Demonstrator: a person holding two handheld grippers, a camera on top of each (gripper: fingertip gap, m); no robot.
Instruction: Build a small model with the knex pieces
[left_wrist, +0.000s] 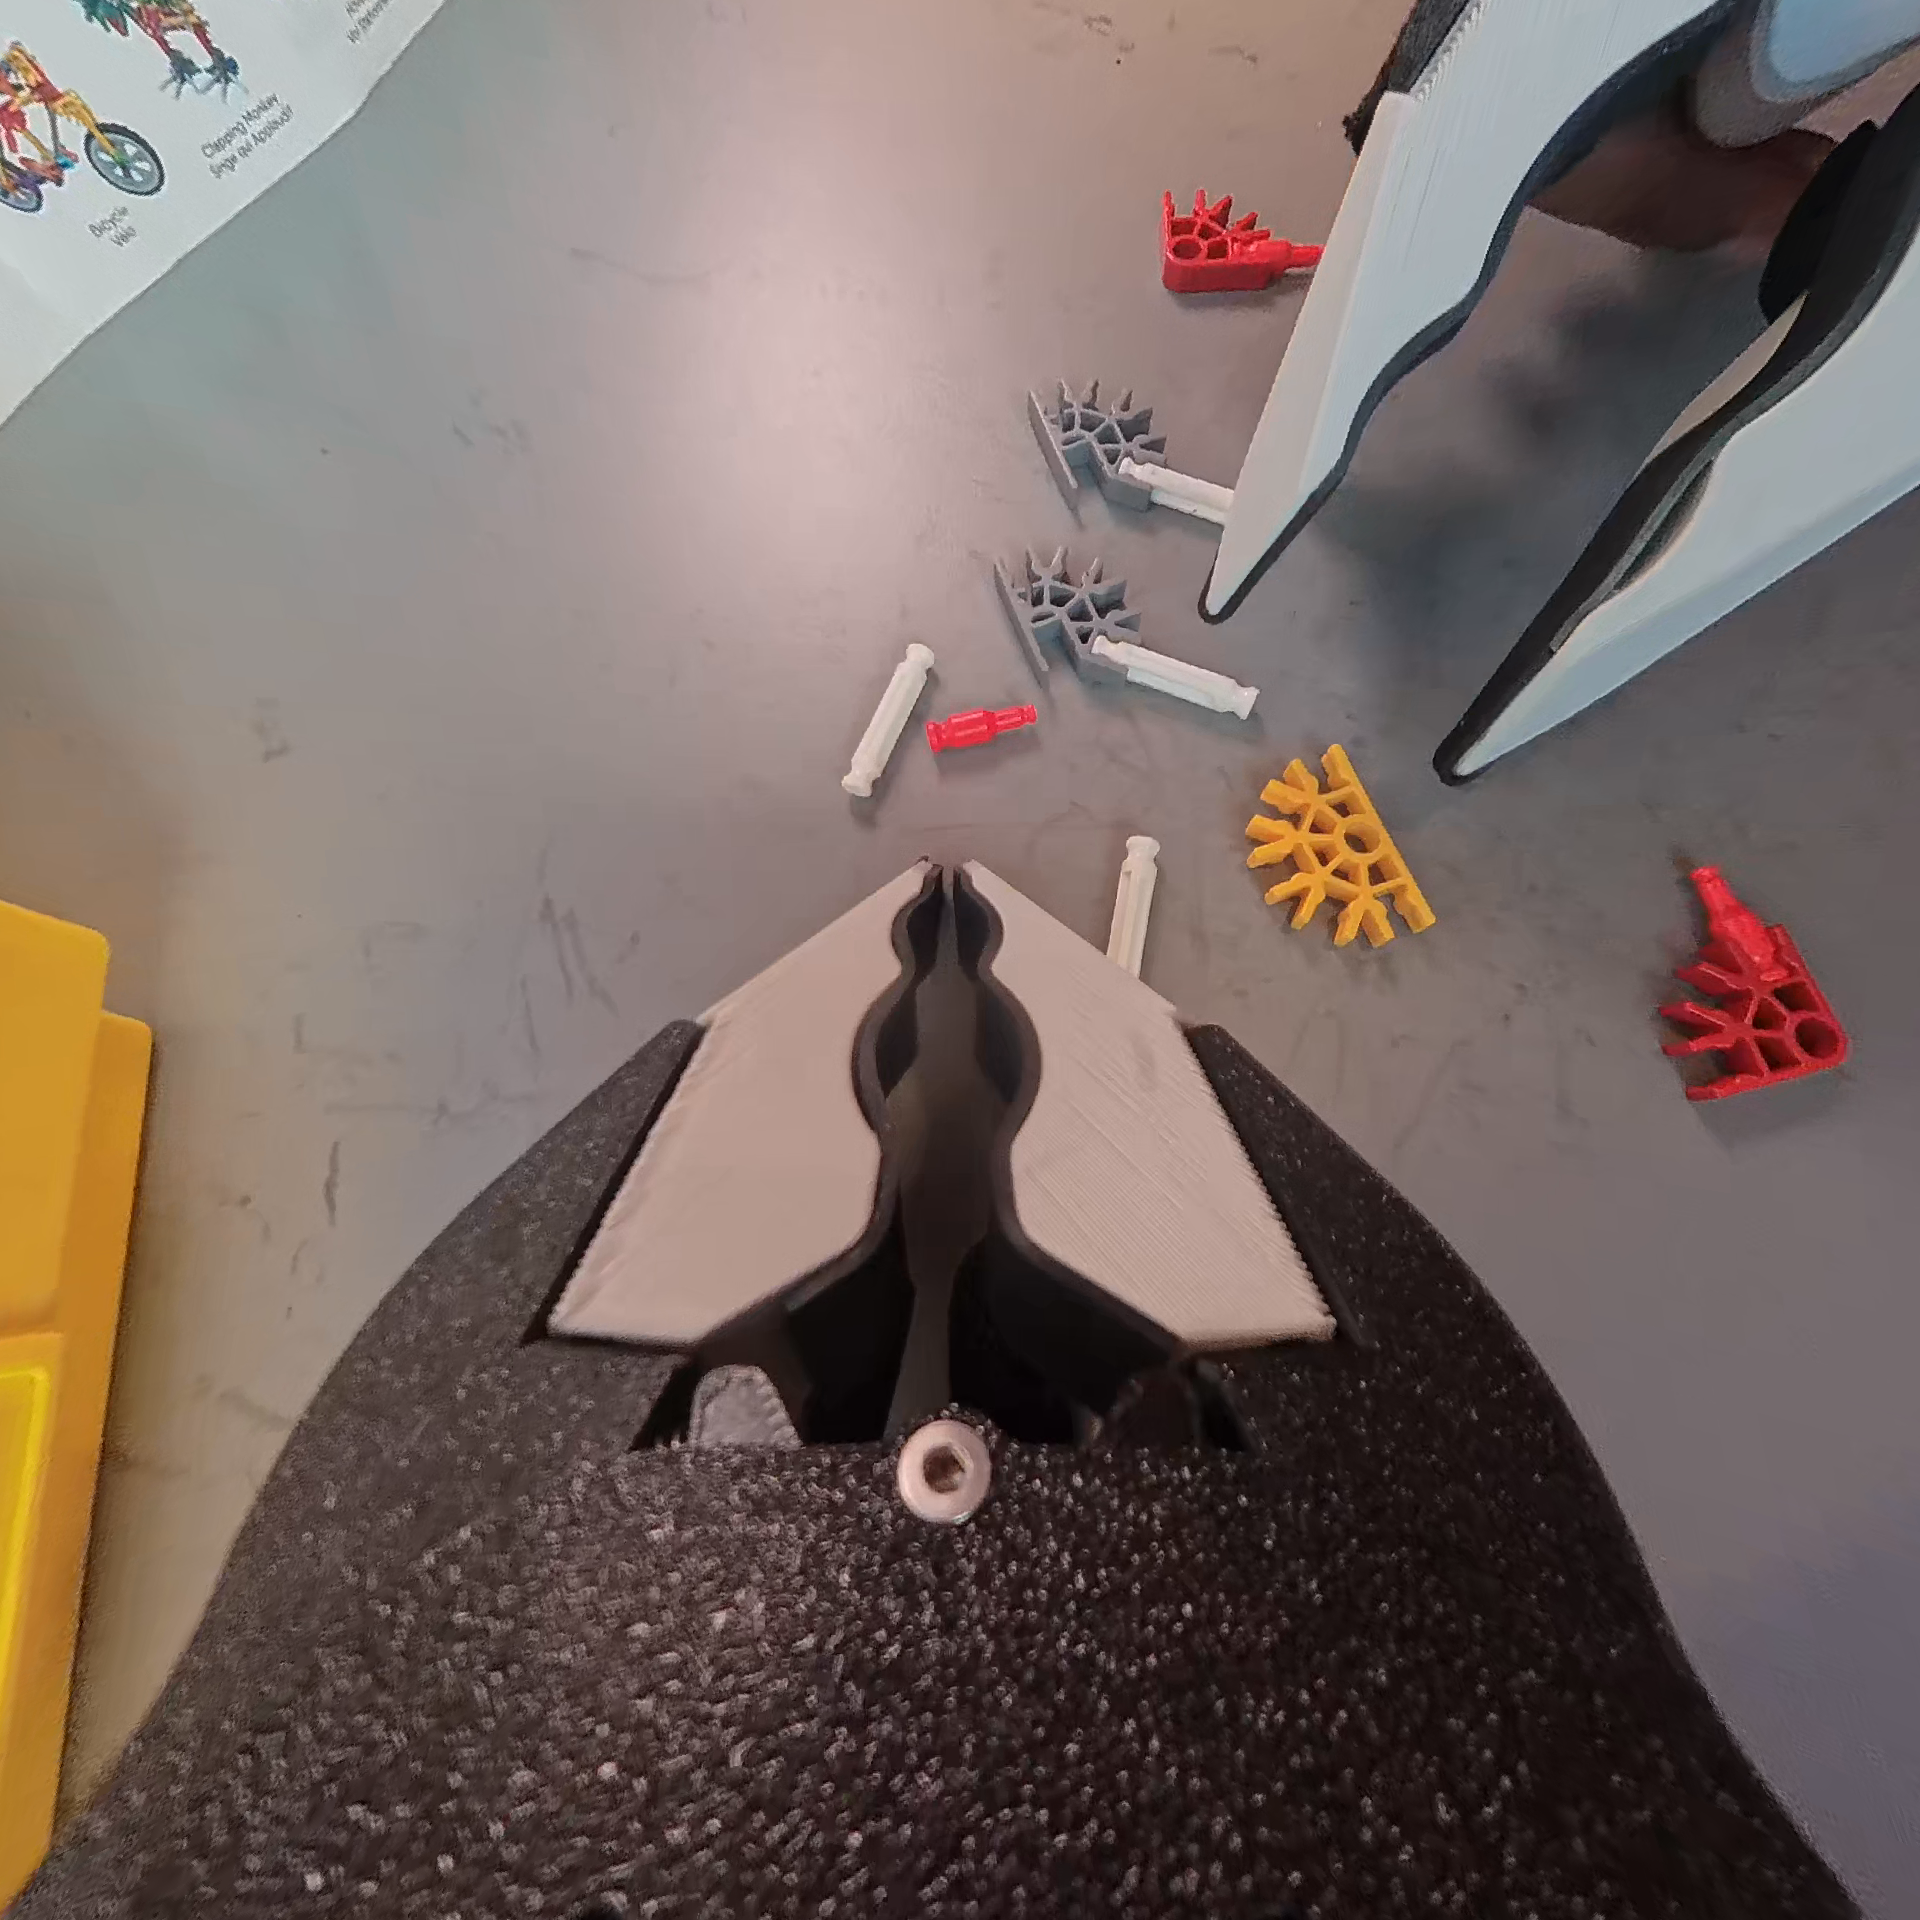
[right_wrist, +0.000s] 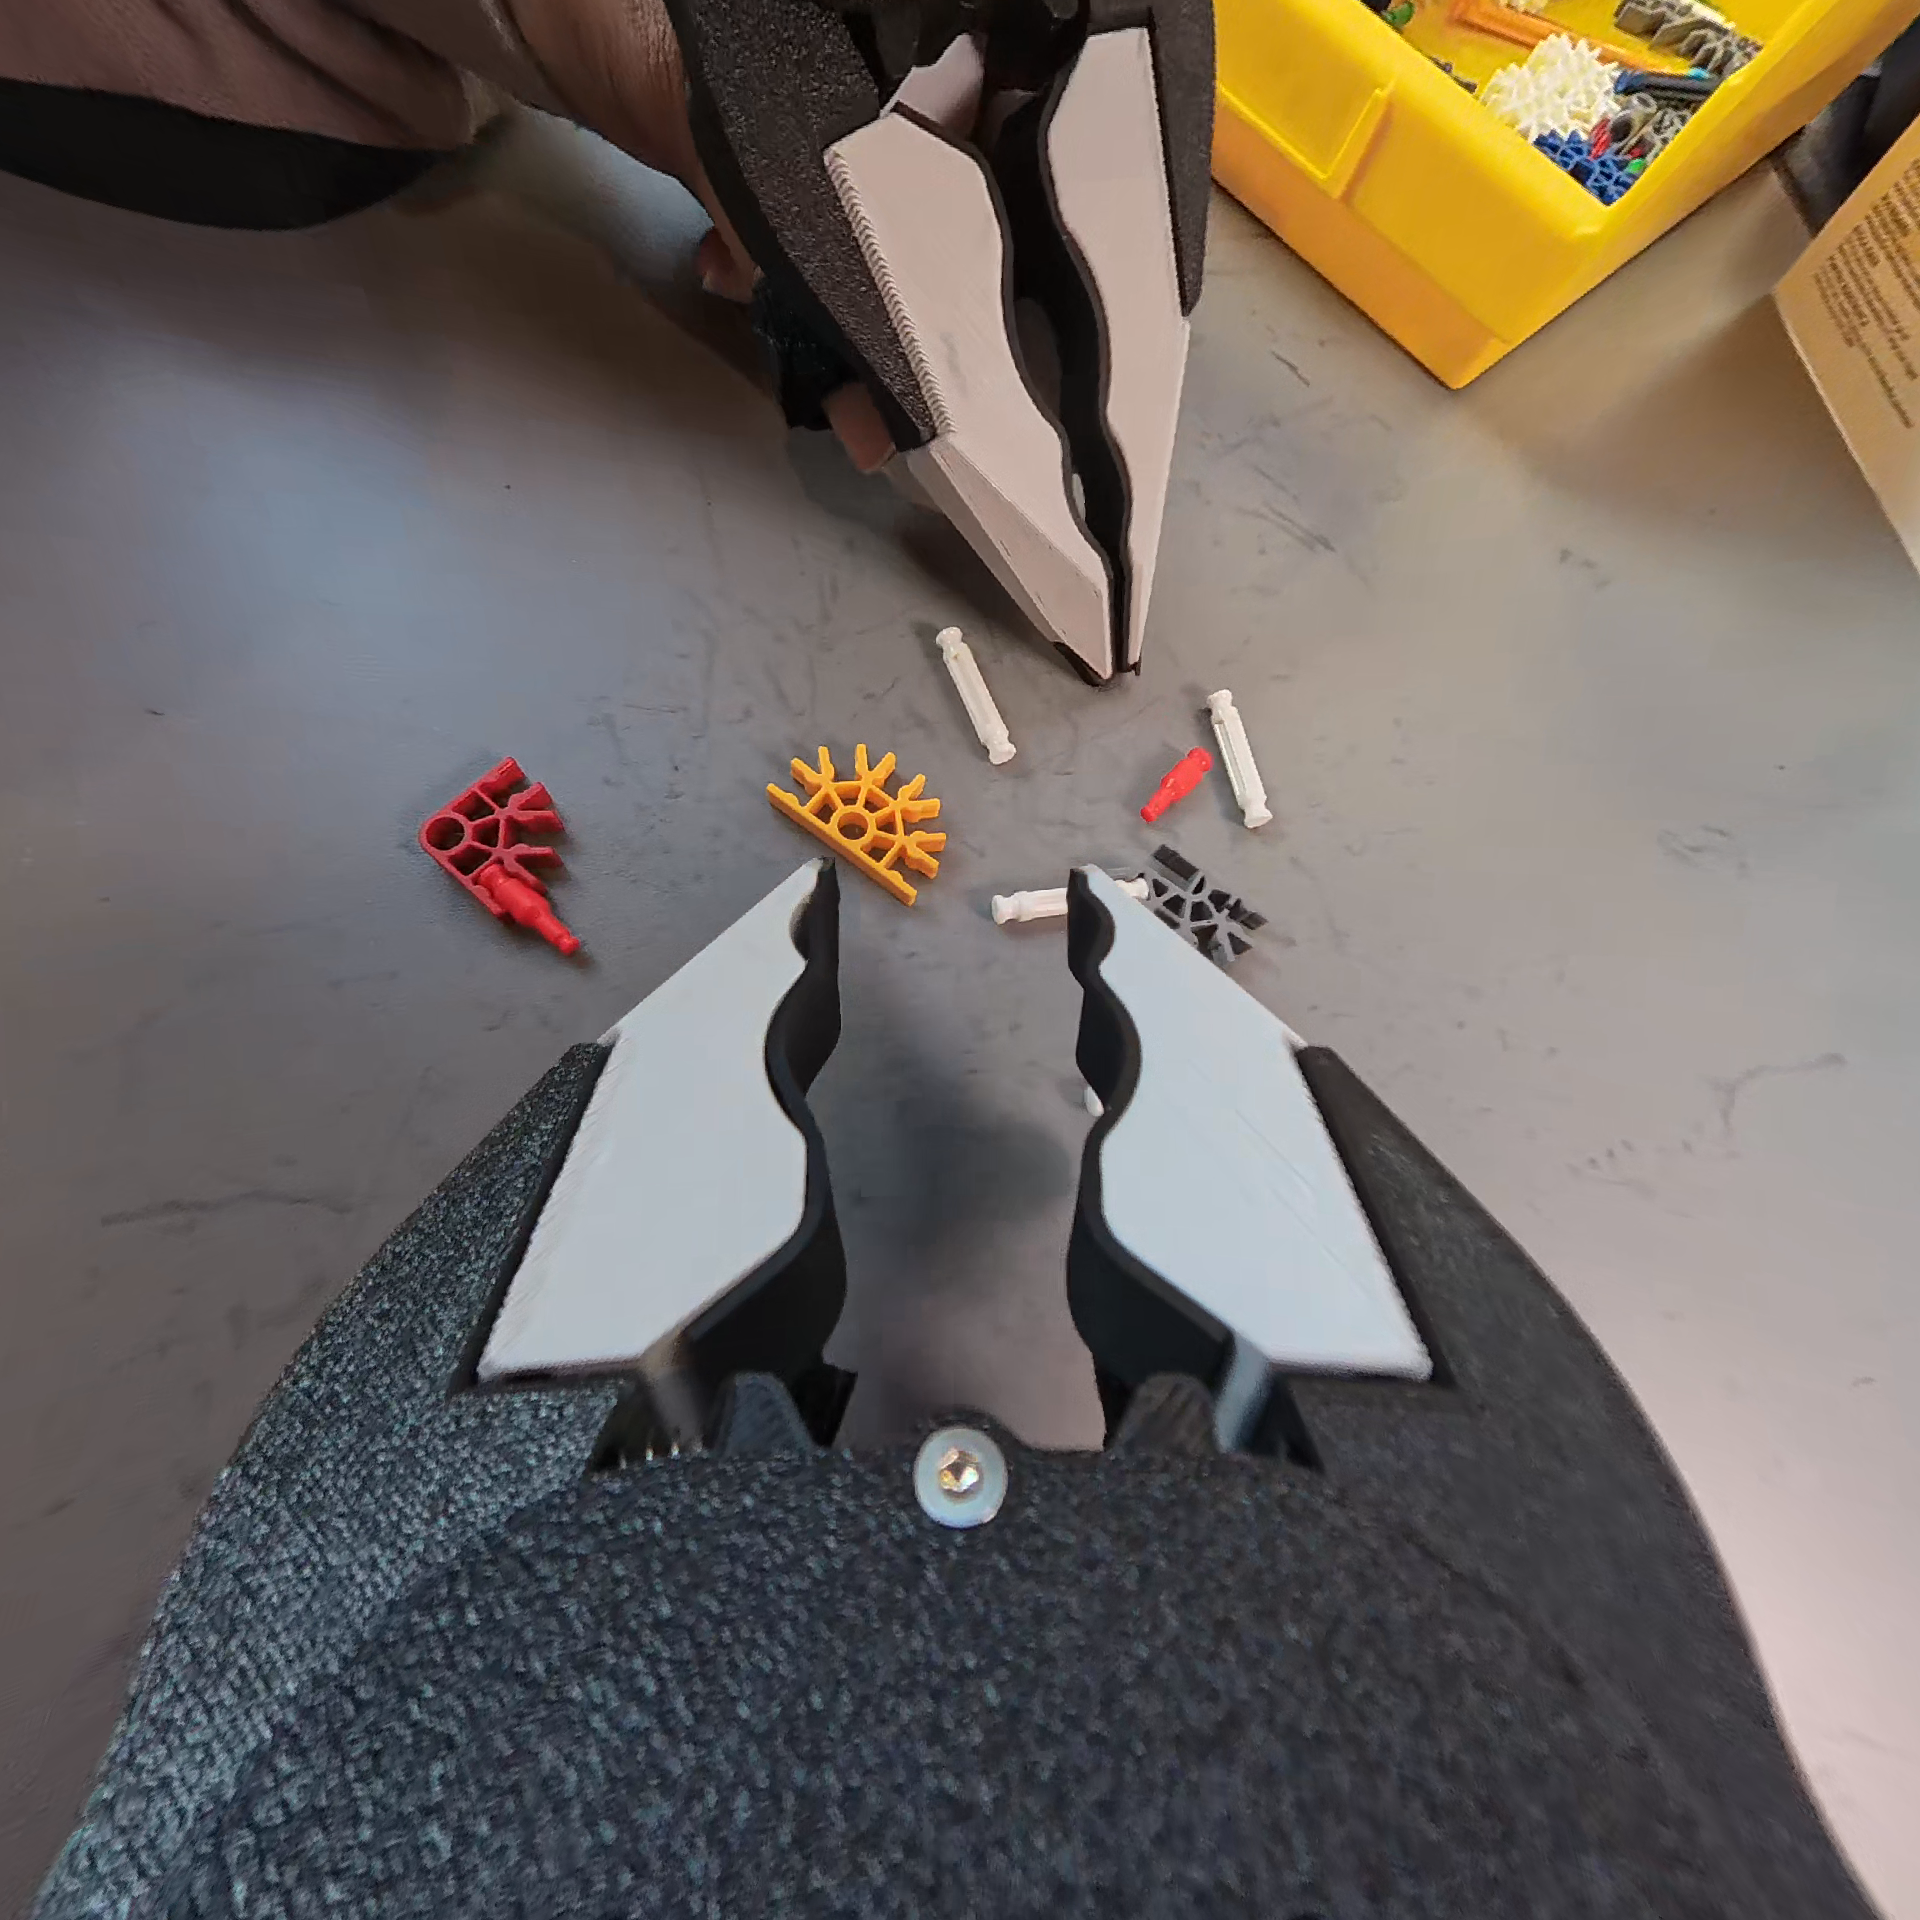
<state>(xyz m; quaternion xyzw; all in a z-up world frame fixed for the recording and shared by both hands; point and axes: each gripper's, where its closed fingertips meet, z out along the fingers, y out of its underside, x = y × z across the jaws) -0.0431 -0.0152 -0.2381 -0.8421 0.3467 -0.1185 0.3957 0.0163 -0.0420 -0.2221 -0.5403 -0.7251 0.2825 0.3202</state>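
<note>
Your left tool (left_wrist: 945, 868) is pressed together and empty, a white rod (left_wrist: 1132, 904) just right of its tips. Your right tool (right_wrist: 951, 883) is spread over the desk (right_wrist: 312, 520), the yellow connector (right_wrist: 862, 821) just ahead.

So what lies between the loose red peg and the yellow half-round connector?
One white rod, lying loose on the grey table, just off the shut left gripper. The right wrist view shows it between the red peg and yellow connector.

Two matching grippers: left gripper (left_wrist: 948, 868) and right gripper (right_wrist: 951, 883), each with pale grey, finely ribbed wedge fingers (right_wrist: 675, 1132) lined in wavy black rubber, seated in a pebbled black housing (left_wrist: 935, 1662) fixed by one silver socket screw (right_wrist: 959, 1476). Black strap across the hand (right_wrist: 790, 343).
</note>
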